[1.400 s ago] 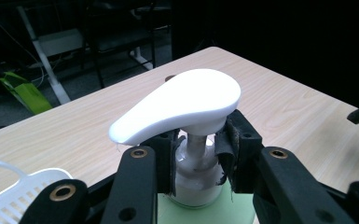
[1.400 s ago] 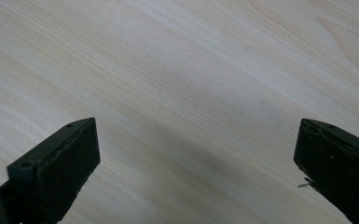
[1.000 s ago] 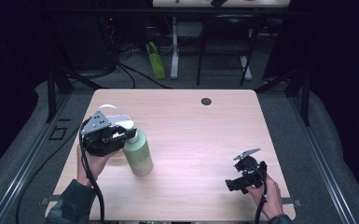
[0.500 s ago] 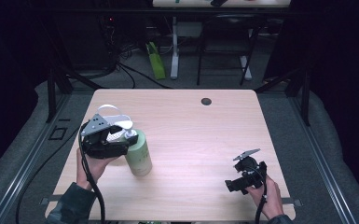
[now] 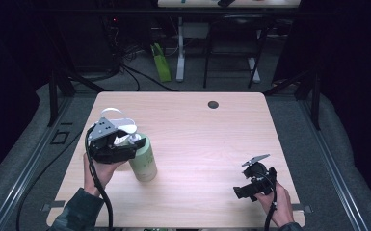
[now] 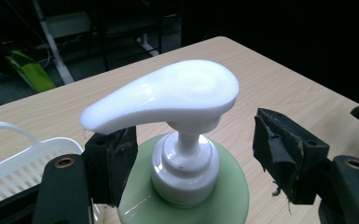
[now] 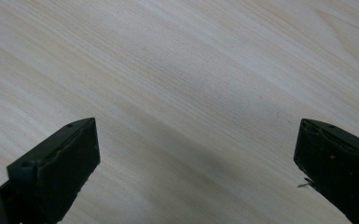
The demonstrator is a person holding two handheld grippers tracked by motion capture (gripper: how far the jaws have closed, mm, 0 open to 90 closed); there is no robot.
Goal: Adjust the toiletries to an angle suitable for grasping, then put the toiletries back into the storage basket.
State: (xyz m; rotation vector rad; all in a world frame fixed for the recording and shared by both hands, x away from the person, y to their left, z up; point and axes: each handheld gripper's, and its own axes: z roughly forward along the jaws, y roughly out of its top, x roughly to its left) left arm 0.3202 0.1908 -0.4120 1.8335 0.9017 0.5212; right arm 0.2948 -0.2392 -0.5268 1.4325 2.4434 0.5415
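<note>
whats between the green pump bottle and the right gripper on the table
Nothing: in the high view only bare wooden table lies between the green pump bottle and the right gripper.

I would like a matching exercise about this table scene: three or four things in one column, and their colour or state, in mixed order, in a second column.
Things:
1. pump bottle
2. pump head
3. left gripper
4. right gripper

States:
A. jaws wide apart over bare table, nothing between them
B. pale green, standing upright
C. white, with a long spout
D. jaws open on either side of the pump's neck, pads not pressing

Pairs: 1-B, 2-C, 3-D, 4-A
</note>
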